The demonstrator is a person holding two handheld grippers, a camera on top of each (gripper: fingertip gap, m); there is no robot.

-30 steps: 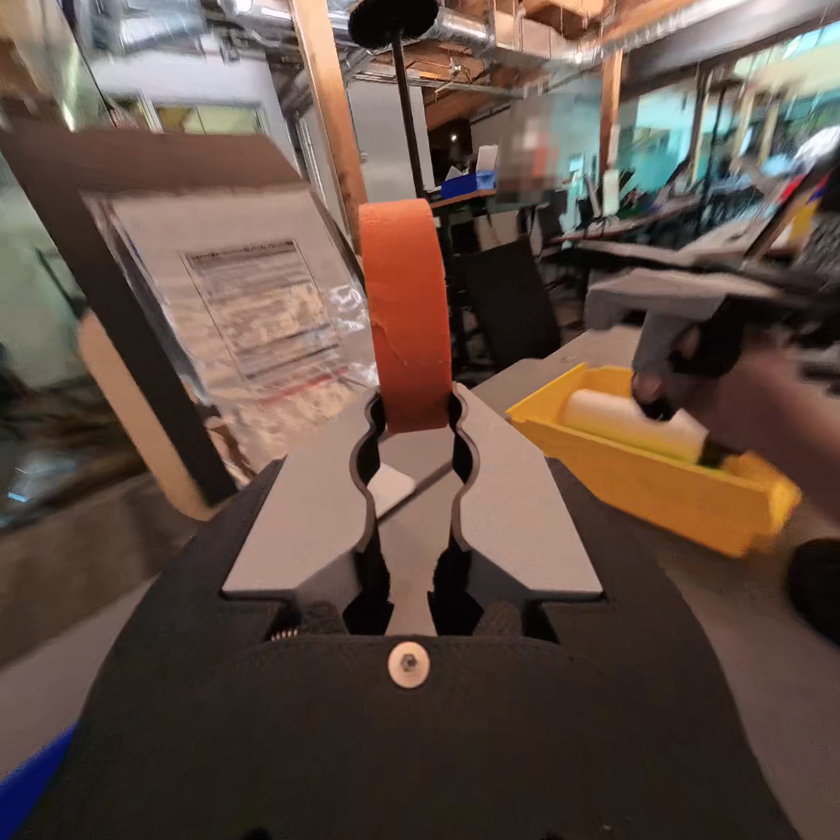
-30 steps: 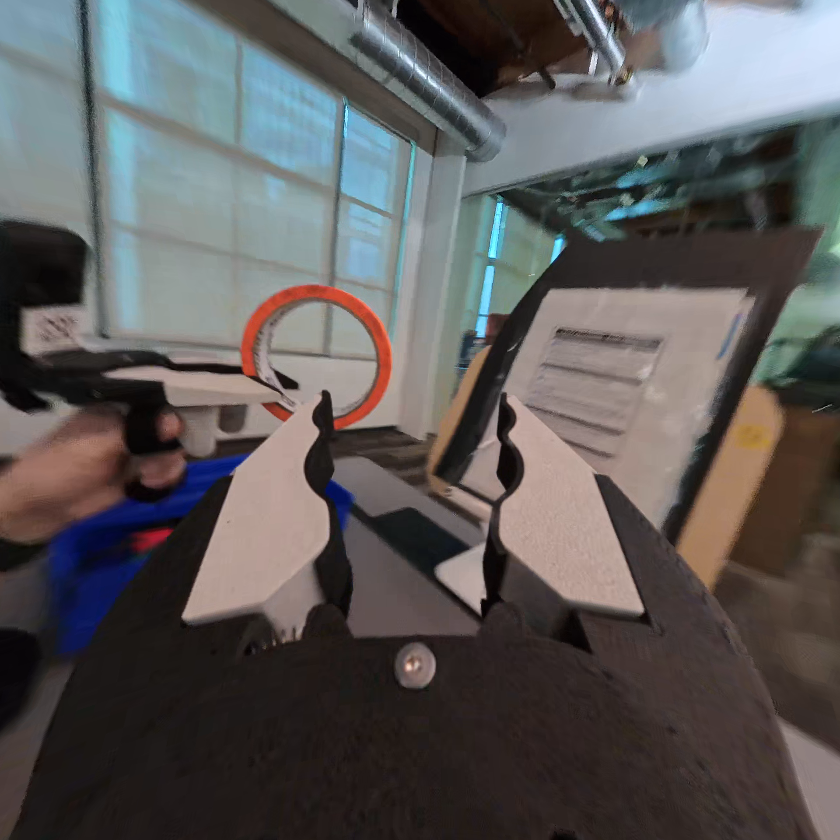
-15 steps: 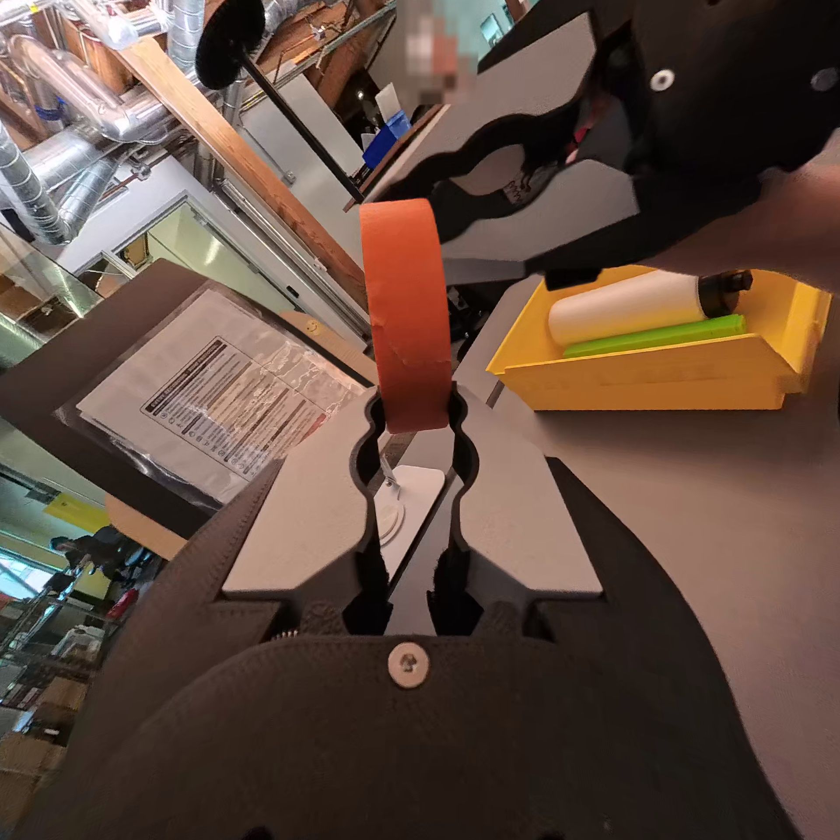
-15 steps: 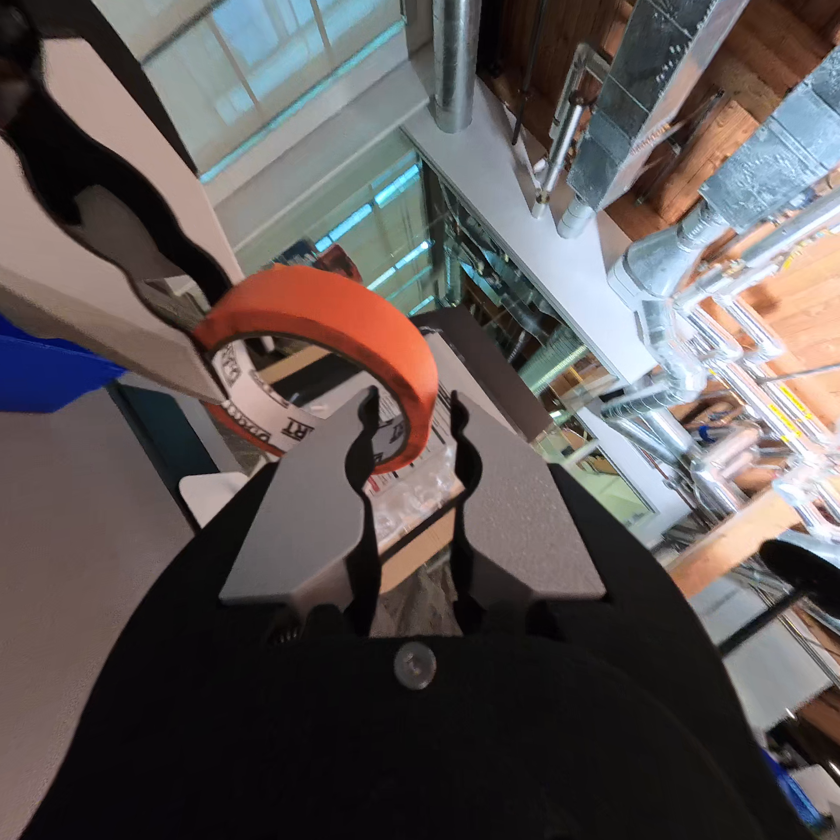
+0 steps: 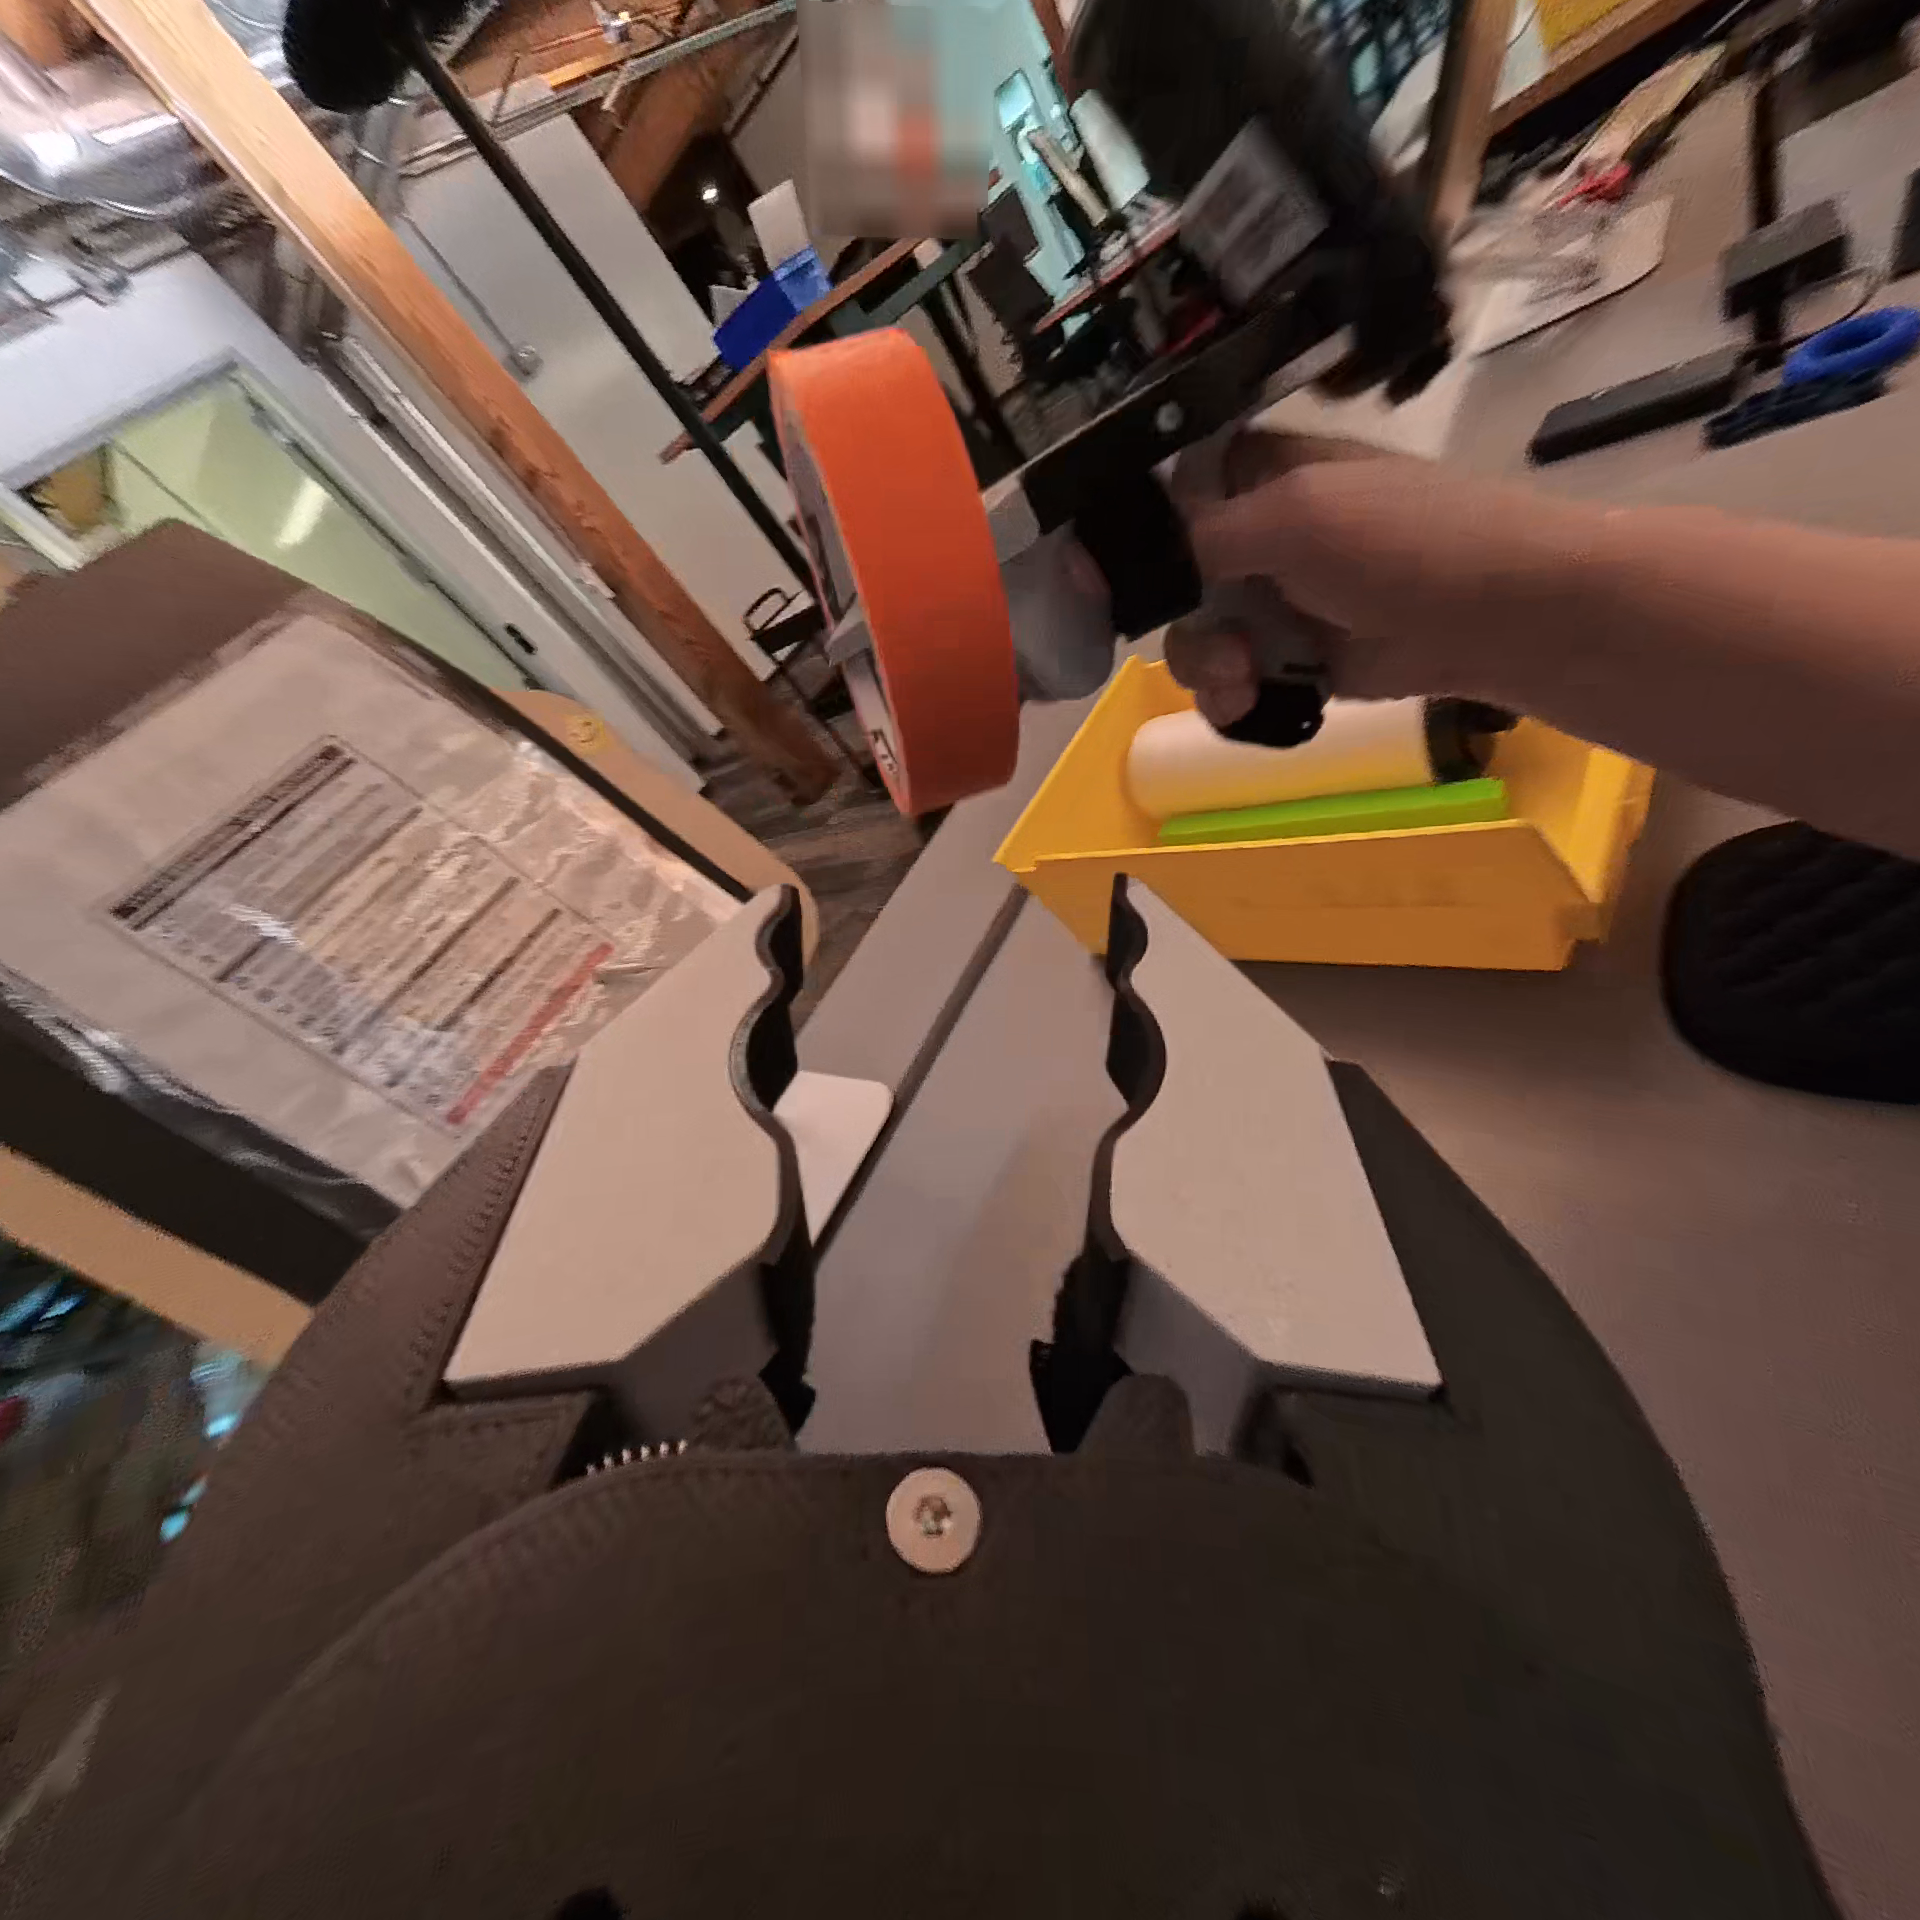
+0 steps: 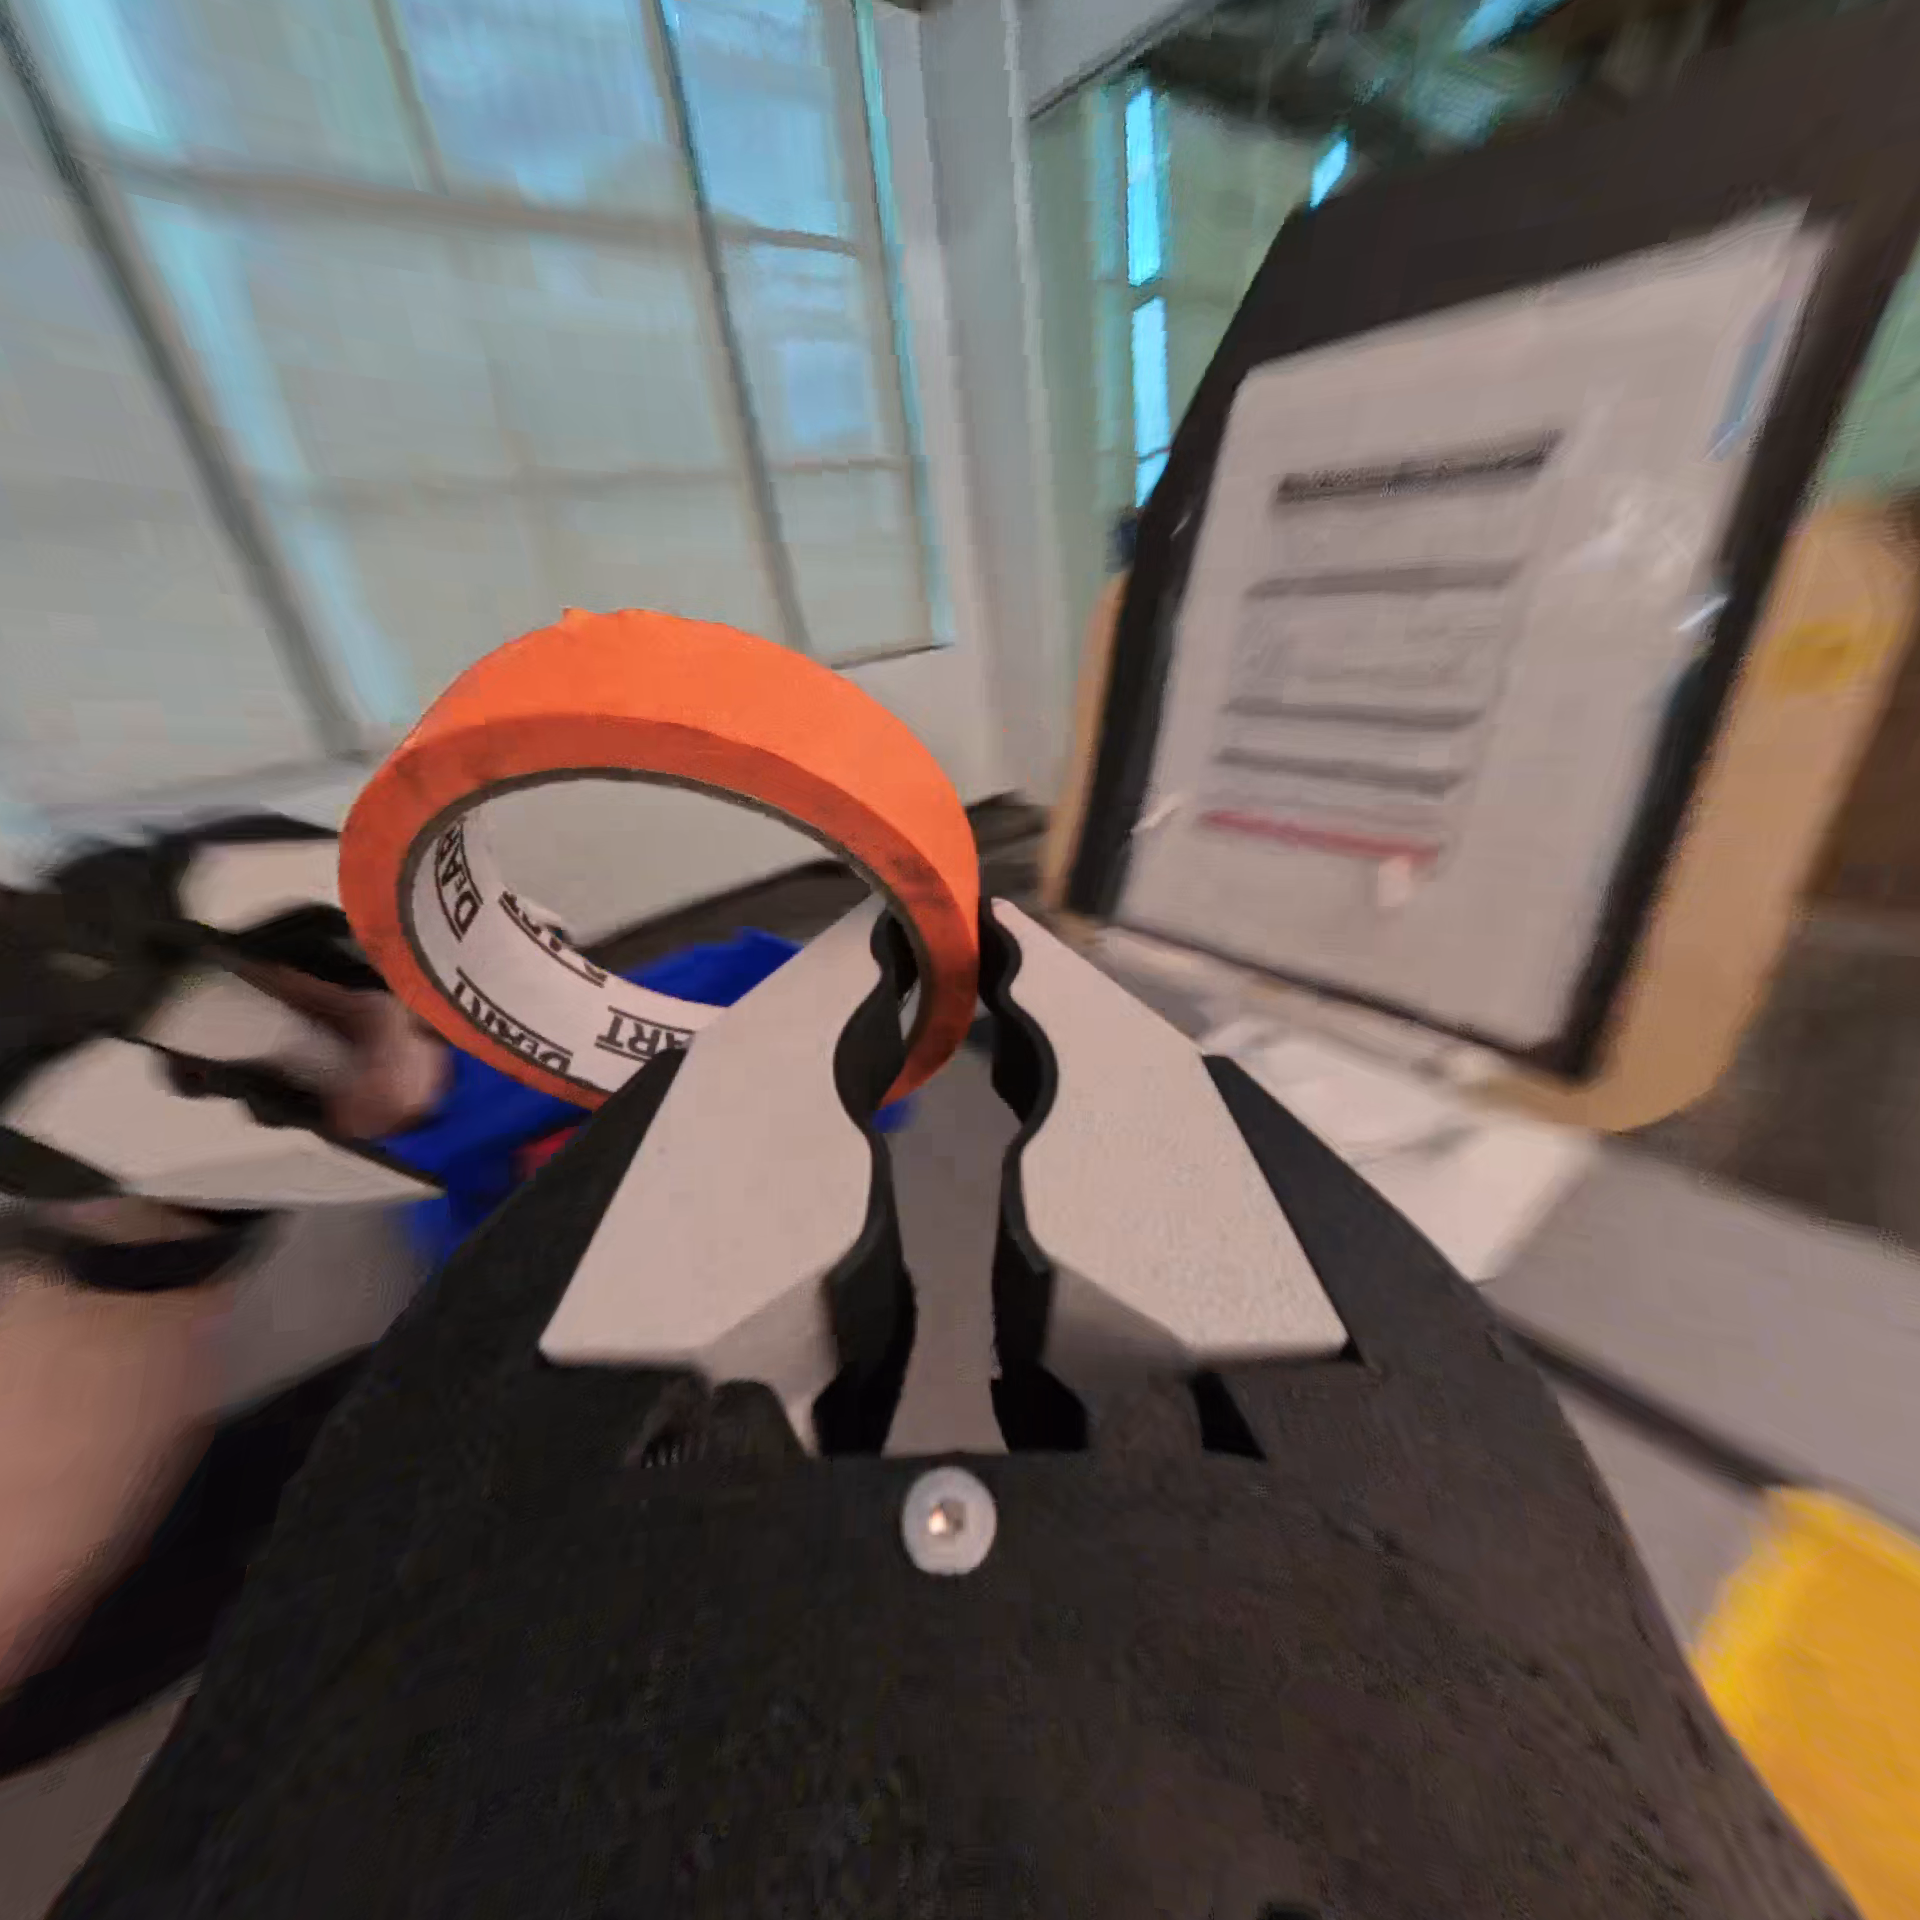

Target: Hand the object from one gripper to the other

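Observation:
An orange roll of tape (image 6: 665, 862) with a white printed core is clamped by its rim between the pads of my right gripper (image 6: 948, 935), held in the air. In the left wrist view the same roll (image 5: 899, 582) hangs ahead and above, held by the right gripper (image 5: 935, 613) with a hand on its grip. My left gripper (image 5: 951, 920) is open, with nothing between its pads, and stands below and short of the roll. It shows blurred at the left of the right wrist view (image 6: 208, 1081).
A yellow bin (image 5: 1351, 894) with a white bottle (image 5: 1278, 758) and a green block (image 5: 1340, 810) sits on the grey table (image 5: 1558, 1195). A blue bin (image 6: 499, 1112) lies behind the tape. A dark board with a bagged sheet (image 5: 343, 914) leans at the left. A black pad (image 5: 1797, 966) lies at right. The gap from one gripper's tips to the other's is roughly 11 cm.
The right gripper closed on the tape's rim. My left gripper then opened, let the roll go and drew back; the roll now hangs from the right gripper alone.

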